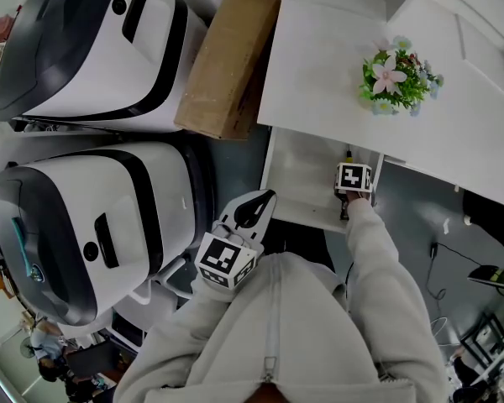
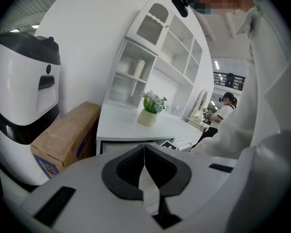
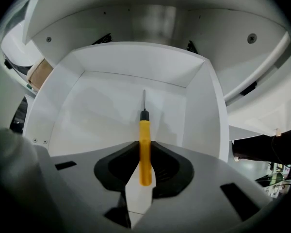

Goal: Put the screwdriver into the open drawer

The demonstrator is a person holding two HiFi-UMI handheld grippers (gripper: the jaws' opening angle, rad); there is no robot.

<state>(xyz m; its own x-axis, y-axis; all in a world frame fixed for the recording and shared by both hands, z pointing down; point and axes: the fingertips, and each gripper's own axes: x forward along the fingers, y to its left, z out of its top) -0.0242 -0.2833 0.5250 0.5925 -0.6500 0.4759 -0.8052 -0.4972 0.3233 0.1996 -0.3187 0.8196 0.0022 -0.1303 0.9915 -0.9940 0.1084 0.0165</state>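
Note:
A screwdriver point(image 3: 144, 130) with a yellow handle and a thin metal shaft is clamped upright in my right gripper point(image 3: 144, 148), whose jaws are shut on the handle. Its tip points down into the open white drawer point(image 3: 102, 115), close above the drawer floor. In the head view the right gripper point(image 1: 353, 177) hangs over the right part of the drawer point(image 1: 302, 175), which is pulled out below the white desk point(image 1: 319, 65). My left gripper point(image 1: 260, 201) stays near my body, left of the drawer. Its jaws are shut with nothing held point(image 2: 144, 149).
A flower pot point(image 1: 395, 78) stands on the desk. A cardboard box point(image 1: 227, 57) leans left of the desk. Two large white and black machines point(image 1: 92, 49) point(image 1: 92, 225) fill the left side. Cables lie on the floor at the right point(image 1: 441, 250).

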